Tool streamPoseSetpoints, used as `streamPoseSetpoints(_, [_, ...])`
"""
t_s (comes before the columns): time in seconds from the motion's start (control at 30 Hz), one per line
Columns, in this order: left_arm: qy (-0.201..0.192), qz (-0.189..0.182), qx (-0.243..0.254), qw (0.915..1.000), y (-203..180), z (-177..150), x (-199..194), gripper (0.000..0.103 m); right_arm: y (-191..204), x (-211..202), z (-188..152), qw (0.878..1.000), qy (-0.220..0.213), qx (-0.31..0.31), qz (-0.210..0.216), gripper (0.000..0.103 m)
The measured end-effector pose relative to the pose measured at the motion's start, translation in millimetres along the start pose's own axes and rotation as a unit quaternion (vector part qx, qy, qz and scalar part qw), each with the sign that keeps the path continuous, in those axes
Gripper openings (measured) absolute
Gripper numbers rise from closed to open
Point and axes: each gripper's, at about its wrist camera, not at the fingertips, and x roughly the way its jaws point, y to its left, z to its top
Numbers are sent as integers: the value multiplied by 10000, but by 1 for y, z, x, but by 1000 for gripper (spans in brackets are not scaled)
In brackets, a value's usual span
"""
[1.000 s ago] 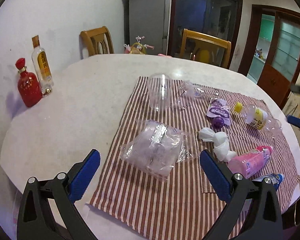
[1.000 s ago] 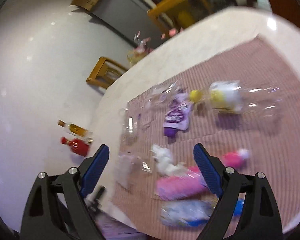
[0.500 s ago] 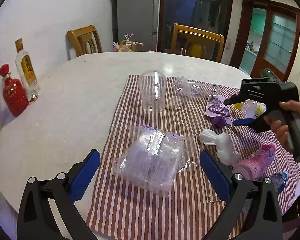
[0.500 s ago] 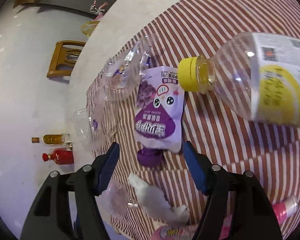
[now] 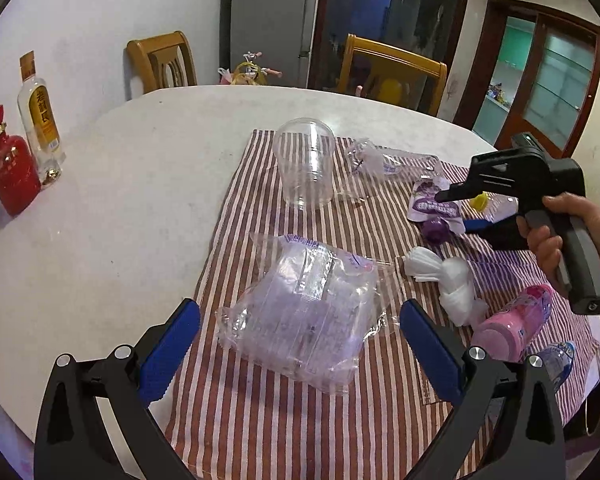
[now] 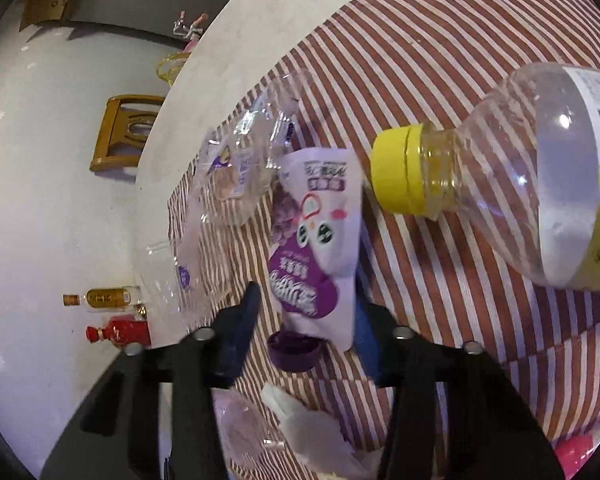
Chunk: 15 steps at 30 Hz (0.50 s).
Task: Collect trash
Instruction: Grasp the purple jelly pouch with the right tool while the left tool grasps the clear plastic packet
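Note:
Trash lies on a red-striped cloth (image 5: 300, 420). My left gripper (image 5: 298, 312) is open, its blue pads standing on either side of a crumpled clear plastic bag (image 5: 300, 320) without touching it. My right gripper (image 6: 308, 312), held by a hand (image 5: 580, 224), is low over the cloth, and its jaws are closing around a purple drink pouch (image 6: 316, 248) with a purple cap (image 6: 294, 350). A thin gap still shows at the left pad. A clear bottle with a yellow cap (image 6: 540, 184) lies just right of the pouch.
On the cloth also lie a clear cup (image 5: 304, 168), a crinkled clear wrapper (image 5: 380, 164), a white tissue wad (image 5: 448, 276), a pink bottle (image 5: 516, 320) and a small blue-labelled bottle (image 5: 556, 364). A red bottle (image 5: 10, 172) and a liquor bottle (image 5: 40, 124) stand far left. Chairs ring the table.
My right gripper swung down to the purple pouch and its jaws narrowed around it. My left gripper eased forward and down toward the plastic bag.

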Motion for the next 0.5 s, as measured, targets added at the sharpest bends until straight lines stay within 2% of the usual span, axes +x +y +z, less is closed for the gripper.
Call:
streamPoseSetpoints(0.17, [10,-25,45,10000,2,-2,-2,97,1,3,1,10000,-61,-50,48,27])
streamPoseSetpoints(0.33, [43,-313,-146,9994,9,0,-5,97,6,-15,-13,9993,-130,-168,305,14])
streamPoseSetpoints(0.4, [109,-369,24,9993,4,0,-2,97,7,-24,-21,9988,-127,-211,423,12])
streamPoseSetpoints(0.5, [296,-46,656,9974,-15,1,12,97,9,-36,-28,9982,-162,-286,502,12])
